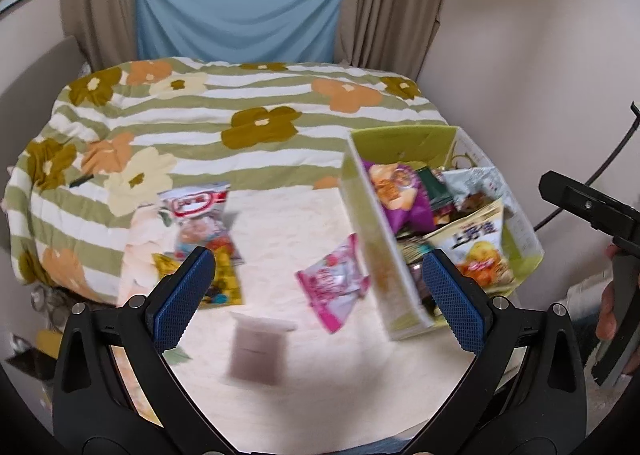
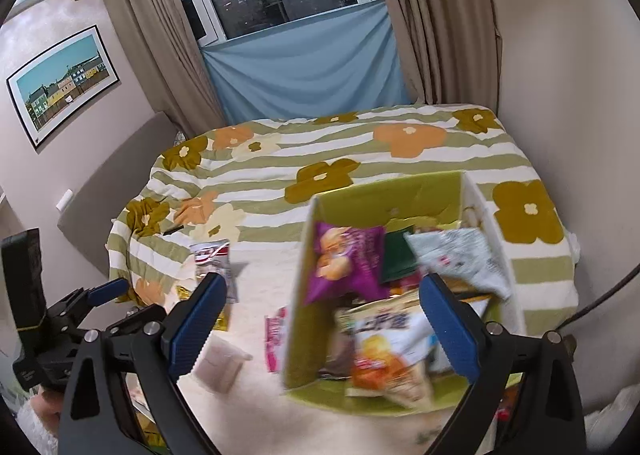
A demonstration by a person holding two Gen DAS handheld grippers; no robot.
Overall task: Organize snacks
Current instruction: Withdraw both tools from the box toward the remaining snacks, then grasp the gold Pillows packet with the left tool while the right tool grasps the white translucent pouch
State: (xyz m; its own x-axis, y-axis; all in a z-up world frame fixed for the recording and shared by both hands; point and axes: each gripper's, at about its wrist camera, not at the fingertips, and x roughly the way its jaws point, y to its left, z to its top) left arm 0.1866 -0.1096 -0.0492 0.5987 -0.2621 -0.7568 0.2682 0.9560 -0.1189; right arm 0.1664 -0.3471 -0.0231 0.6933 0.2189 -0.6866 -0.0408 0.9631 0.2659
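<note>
My left gripper [image 1: 319, 263] is open and hangs over a cream tabletop [image 1: 304, 407]. Below it lie a pink snack packet [image 1: 334, 289], a blurred brown pouch [image 1: 258, 353], a red-and-white packet [image 1: 196, 211] and a yellow packet [image 1: 226, 287]. To the right stands a green box [image 1: 400, 143] holding a purple chip bag [image 1: 396, 195], a white-and-orange chip bag [image 1: 478, 251] and a silver bag [image 1: 476, 183]. My right gripper [image 2: 322, 287] is open with nothing between its fingers, above the green box [image 2: 384, 191] and the white-and-orange chip bag [image 2: 384, 355]. The purple chip bag [image 2: 344, 259] leans on the box's left wall.
A bed with a green-striped floral cover [image 1: 260, 123] lies behind the table, and a blue cloth [image 1: 240, 15] hangs under the window. Walls close in on the right. A hand [image 1: 606, 315] holds the other gripper's black body [image 1: 588, 207] at the right edge.
</note>
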